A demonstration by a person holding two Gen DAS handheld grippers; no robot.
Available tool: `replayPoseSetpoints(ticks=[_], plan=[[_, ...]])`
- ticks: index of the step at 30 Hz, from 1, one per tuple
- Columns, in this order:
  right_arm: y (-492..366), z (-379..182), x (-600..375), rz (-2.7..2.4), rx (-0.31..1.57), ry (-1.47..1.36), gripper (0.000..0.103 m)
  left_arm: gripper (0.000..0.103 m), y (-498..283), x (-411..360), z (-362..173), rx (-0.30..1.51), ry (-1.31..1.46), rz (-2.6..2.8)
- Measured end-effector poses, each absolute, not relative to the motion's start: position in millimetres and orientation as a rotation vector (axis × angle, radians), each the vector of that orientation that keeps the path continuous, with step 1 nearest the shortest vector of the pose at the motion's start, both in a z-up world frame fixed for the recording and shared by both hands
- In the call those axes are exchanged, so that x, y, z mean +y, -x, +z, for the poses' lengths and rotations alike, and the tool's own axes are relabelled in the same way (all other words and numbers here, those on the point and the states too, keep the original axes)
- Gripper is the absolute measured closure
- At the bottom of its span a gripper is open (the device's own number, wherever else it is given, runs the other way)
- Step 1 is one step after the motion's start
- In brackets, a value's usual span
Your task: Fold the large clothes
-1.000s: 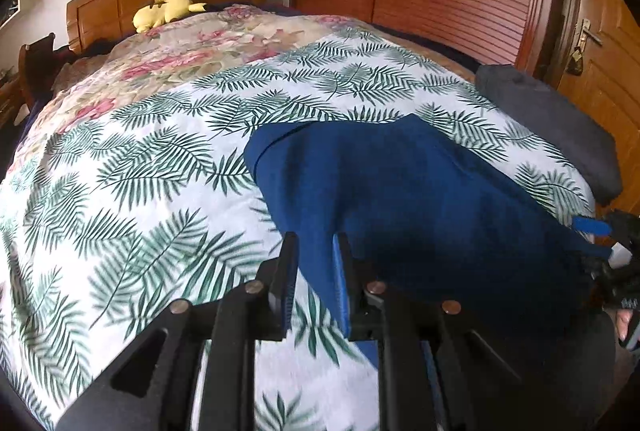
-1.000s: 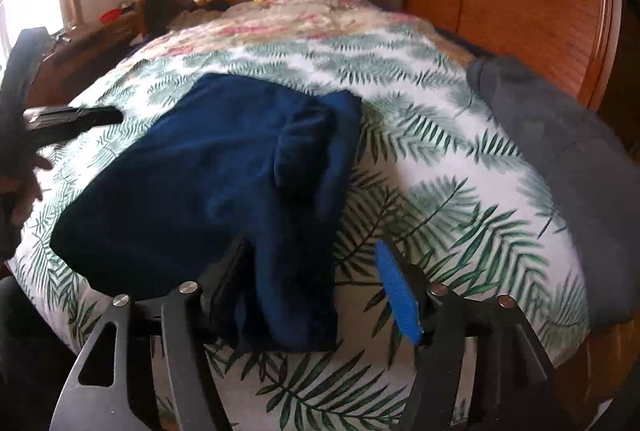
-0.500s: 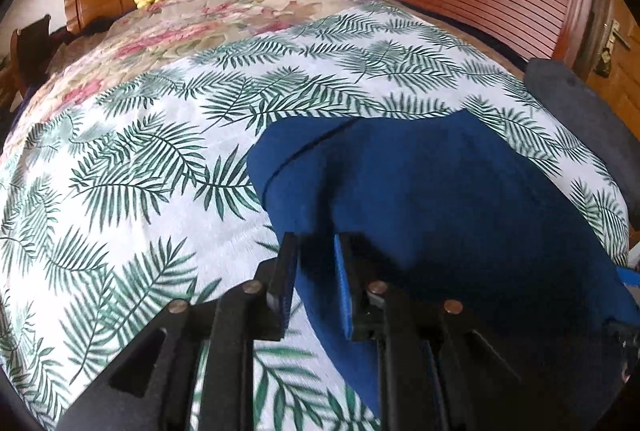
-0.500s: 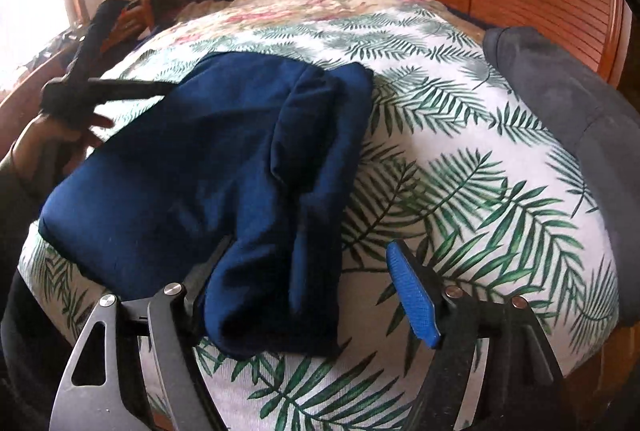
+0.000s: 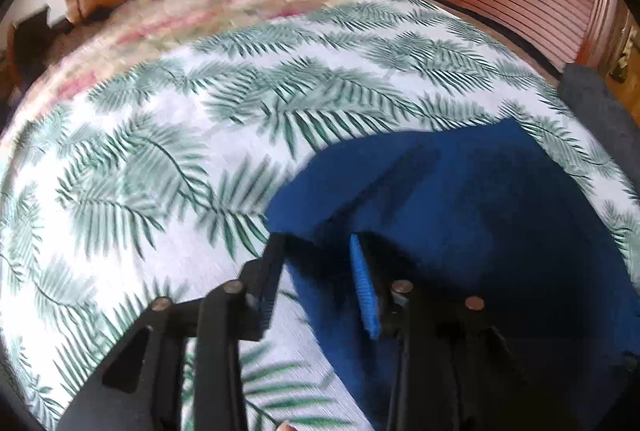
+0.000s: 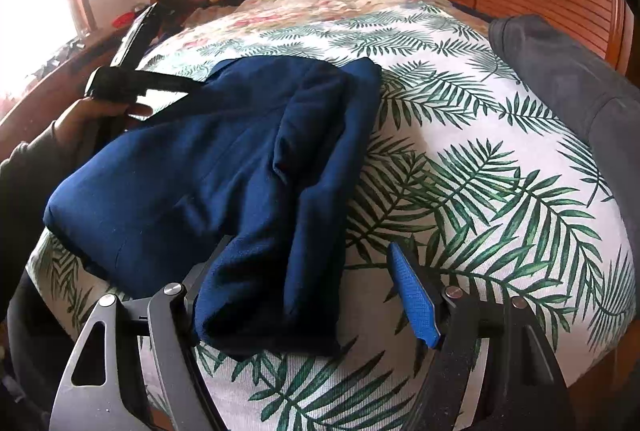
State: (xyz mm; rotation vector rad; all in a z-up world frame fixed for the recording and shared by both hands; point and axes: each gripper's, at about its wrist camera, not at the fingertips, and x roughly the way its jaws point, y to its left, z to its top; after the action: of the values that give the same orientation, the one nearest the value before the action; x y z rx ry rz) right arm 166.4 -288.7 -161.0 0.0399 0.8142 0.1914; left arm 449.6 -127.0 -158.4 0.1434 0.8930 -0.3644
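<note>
Both grippers sit at the bed's [image 6: 500,191] near edge around the half-folded blue garment [image 6: 224,167]: left gripper [image 5: 316,283] opening over its side edge, right gripper [image 6: 308,291] wide around the near corner, probably lining up the next fold.

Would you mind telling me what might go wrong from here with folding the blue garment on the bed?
1. The left tool is opening over the blue garment's edge; its pads could catch only the top layer, or pinch the leaf-print bedspread too.
2. The right tool straddles the thick folded end near the bed's edge; the bundle may be too bulky for a firm grip, or slide off.
3. The grey garment lies close by and could get dragged.
</note>
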Motion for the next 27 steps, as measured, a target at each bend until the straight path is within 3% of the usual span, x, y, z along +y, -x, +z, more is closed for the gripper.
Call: replayPoseSetpoints(ticks=[4, 6, 10, 12, 14, 23, 27], plan=[[-165, -161, -288, 0.195, 0.816, -0.04, 0.026, 0.057, -462, -125, -160, 0.9, -0.118, -0.348], [-165, -161, -289, 0.197, 0.818, -0.044, 0.026, 0.044, -468, -121, -161, 0.908, -0.104, -0.336], [-164, -161, -288, 0.199, 0.821, -0.044, 0.026, 0.029, -484, -110, -168, 0.957, -0.037, -0.333], [-164, -161, -288, 0.201, 0.824, -0.047, 0.026, 0.015, -487, -108, -171, 0.962, -0.041, -0.322], [-165, -161, -290, 0.207, 0.834, -0.06, 0.026, 0.011, -491, -104, -173, 0.974, -0.026, -0.325], [-169, -167, -300, 0.186, 0.864, -0.154, 0.015, 0.012, -487, -110, -167, 0.952, -0.064, -0.322], [-170, -166, -297, 0.202, 0.874, -0.164, 0.016, 0.027, -487, -111, -163, 0.957, -0.049, -0.367]])
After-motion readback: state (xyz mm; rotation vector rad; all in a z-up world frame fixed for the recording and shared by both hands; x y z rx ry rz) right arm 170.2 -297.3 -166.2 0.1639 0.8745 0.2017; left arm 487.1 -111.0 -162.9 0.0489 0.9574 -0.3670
